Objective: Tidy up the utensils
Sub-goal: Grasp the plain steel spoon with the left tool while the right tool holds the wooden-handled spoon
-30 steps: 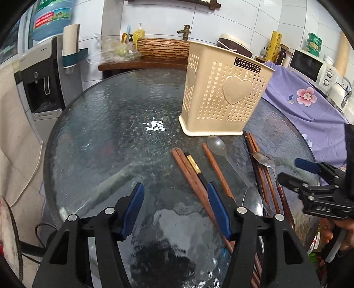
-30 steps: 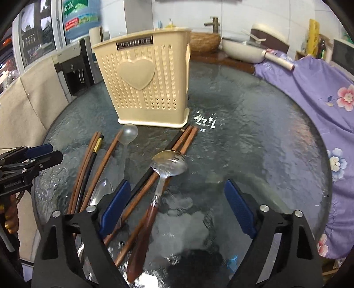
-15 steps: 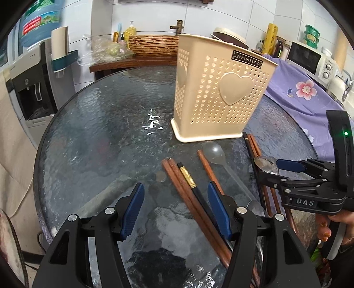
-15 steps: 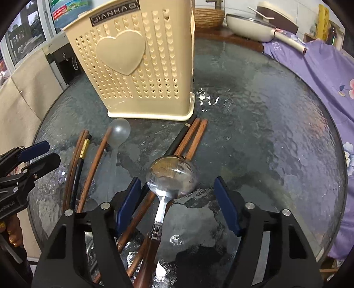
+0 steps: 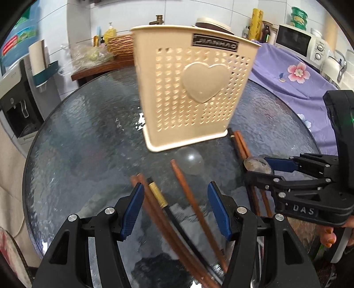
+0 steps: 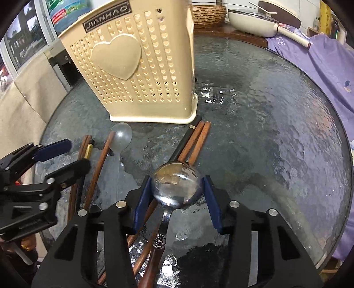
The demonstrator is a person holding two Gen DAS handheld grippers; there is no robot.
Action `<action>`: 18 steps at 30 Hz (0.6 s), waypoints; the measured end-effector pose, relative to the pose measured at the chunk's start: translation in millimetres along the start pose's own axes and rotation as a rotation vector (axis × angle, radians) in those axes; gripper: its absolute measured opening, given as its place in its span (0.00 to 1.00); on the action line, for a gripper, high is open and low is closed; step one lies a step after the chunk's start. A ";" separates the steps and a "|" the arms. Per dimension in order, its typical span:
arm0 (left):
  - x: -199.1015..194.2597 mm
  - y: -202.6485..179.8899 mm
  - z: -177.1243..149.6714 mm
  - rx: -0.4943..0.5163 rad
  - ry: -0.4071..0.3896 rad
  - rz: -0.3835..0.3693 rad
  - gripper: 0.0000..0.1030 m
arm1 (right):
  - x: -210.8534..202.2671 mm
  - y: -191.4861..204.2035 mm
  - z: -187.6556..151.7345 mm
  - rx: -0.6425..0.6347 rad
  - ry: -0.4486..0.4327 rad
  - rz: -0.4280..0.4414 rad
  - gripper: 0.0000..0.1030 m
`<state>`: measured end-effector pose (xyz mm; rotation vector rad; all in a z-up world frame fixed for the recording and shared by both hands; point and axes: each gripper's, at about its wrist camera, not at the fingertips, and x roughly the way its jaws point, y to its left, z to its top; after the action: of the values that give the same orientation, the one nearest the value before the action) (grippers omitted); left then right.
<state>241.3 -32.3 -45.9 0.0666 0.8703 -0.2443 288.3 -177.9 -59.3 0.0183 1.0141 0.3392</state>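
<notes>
- We see a round, textured glass table (image 6: pixel 276 137) carrying all the utensils; bright glare lies on the glass beside the holder's base.
- A cream perforated utensil holder (image 5: pixel 194 88) with a raised heart stands upright near the table's middle.
- The right gripper (image 6: pixel 177 195) has just been closing its jaws; the blue pads now flank the bowl of the metal spoon (image 6: pixel 176 188), touching or all but touching its two edges. We cannot tell whether they press firmly. The spoon's dark wooden handle runs back toward the near edge.
- The left gripper (image 5: pixel 176 210) hovers with its fingers spread over loose chopsticks (image 5: pixel 188 199) lying on the glass; the pads touch none of them.
- A second cluster of chopsticks (image 6: pixel 194 141) lies under the metal spoon, tips touching or just short of the holder's base.
- A clear plastic spoon (image 6: pixel 120 137) lies between the two clusters, bowl just beside the holder.
- Beyond the far edge: a wooden shelf with a wicker basket (image 5: pixel 120 45), a white pan (image 6: pixel 254 20) and white wall tiles.
- A purple floral cloth (image 5: pixel 294 75) borders the table's right side in the left wrist view, with a microwave (image 5: pixel 298 42) behind it; a water dispenser (image 5: pixel 15 106) stands off the left edge.
</notes>
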 end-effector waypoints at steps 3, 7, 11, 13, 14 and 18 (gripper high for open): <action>4.2 -9.2 5.9 0.026 0.001 0.003 0.56 | -7.3 -6.8 0.2 0.004 -0.019 -0.016 0.46; 2.1 -15.1 6.3 0.033 0.002 -0.008 0.56 | -16.4 -20.4 -1.5 0.032 -0.032 -0.014 0.46; -14.2 -21.1 -4.4 0.033 0.002 -0.061 0.56 | -20.8 -26.3 -5.2 0.037 -0.041 -0.014 0.46; -23.2 -29.3 -12.3 0.052 -0.007 -0.071 0.56 | -20.2 -27.2 -8.2 0.037 -0.043 -0.017 0.46; -27.5 -33.8 -16.3 0.062 -0.012 -0.071 0.56 | -20.1 -26.4 -10.1 0.034 -0.045 -0.020 0.46; -35.0 -52.2 -32.2 0.092 -0.024 -0.052 0.56 | -20.4 -23.3 -15.3 0.023 -0.061 -0.035 0.46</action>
<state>183.0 -71.5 -37.7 0.1267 0.8373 -0.3336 272.1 -208.0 -54.5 0.0309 0.9570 0.2934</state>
